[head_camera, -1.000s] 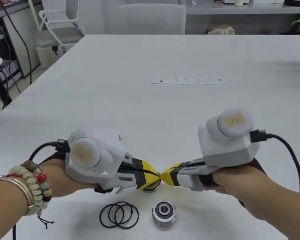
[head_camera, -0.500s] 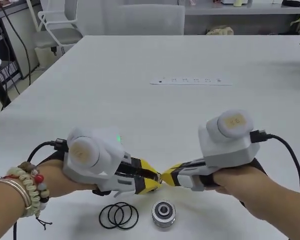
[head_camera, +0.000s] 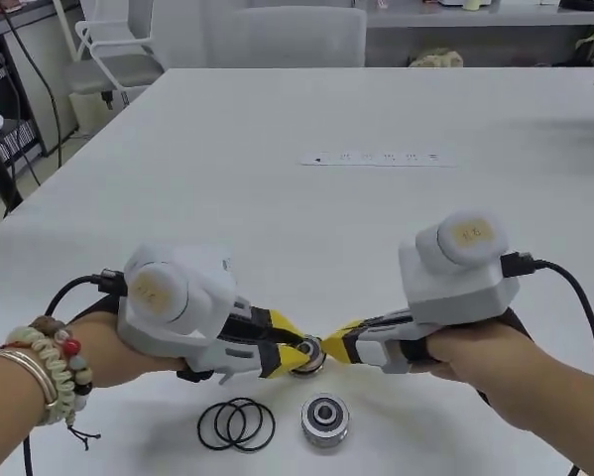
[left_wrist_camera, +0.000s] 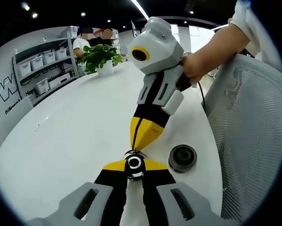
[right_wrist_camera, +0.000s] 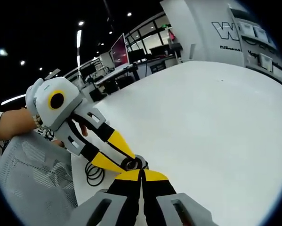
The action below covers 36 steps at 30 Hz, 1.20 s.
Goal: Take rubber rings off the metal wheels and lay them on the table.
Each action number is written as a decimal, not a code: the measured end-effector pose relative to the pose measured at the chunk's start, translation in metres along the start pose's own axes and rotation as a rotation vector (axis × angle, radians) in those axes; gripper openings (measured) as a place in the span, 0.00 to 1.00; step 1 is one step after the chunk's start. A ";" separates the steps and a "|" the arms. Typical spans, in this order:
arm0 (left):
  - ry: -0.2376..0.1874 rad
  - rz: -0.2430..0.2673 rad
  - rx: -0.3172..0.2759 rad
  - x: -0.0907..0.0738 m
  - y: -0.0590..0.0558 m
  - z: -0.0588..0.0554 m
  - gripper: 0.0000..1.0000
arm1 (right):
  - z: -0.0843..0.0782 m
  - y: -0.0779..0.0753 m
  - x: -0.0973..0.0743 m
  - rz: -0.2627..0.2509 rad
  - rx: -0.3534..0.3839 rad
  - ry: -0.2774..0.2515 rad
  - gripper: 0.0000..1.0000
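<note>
In the lower centre of the head view the two tools meet tip to tip just above the counter point(head_camera: 376, 228). The left tool point(head_camera: 295, 357) comes in from the left with its jaws partly closed, clamped on the two sides of a small wheel point(left_wrist_camera: 134, 163). In the left gripper view the wheel's hub faces back along that tool. The right tool point(right_wrist_camera: 141, 173) comes in from the right with its jaws drawn together to a point. The point rests on the wheel's far rim, at the top of the wheel in the left gripper view. Whether any rubber is caught between those jaws is too small to tell. The wheel thus lies straight ahead of the right tool and touches its tip. Since the right tool sits at the rim, it looks the one placed to do the peeling. That would probably mean a pull away toward the right of the head view while the left tool steadies the wheel. Below the tools, at the bottom of the head view, loose rings point(head_camera: 237, 424) lie overlapping on the counter. A second wheel point(head_camera: 324, 418) stands just to their right.
</note>
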<state>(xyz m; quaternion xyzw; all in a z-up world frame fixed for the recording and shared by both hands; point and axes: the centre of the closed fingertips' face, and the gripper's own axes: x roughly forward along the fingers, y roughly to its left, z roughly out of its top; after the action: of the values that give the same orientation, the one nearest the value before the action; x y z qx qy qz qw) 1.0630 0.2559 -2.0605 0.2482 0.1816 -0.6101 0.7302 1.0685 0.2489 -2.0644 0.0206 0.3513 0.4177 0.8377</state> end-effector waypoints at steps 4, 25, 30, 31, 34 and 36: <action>0.001 0.004 -0.003 0.000 0.001 0.000 0.07 | 0.000 0.002 0.000 0.002 0.002 0.002 0.00; -0.007 0.021 -0.028 0.000 0.002 0.000 0.07 | 0.002 0.007 -0.001 0.009 0.000 0.008 0.00; -0.006 0.022 -0.023 0.000 0.003 0.000 0.07 | 0.004 0.009 0.000 0.013 -0.006 0.007 0.00; -0.006 0.022 -0.022 0.000 0.003 0.000 0.07 | 0.004 0.009 0.000 0.013 -0.008 0.007 0.00; -0.005 0.023 -0.022 0.000 0.003 0.000 0.07 | 0.004 0.009 0.000 0.017 -0.009 0.004 0.00; -0.006 0.025 -0.022 0.000 0.003 0.001 0.07 | 0.005 0.010 0.000 0.018 -0.011 0.003 0.00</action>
<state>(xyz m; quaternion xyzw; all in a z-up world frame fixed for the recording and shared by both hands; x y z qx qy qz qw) 1.0662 0.2558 -2.0597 0.2408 0.1829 -0.5996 0.7410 1.0650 0.2569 -2.0573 0.0185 0.3502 0.4271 0.8334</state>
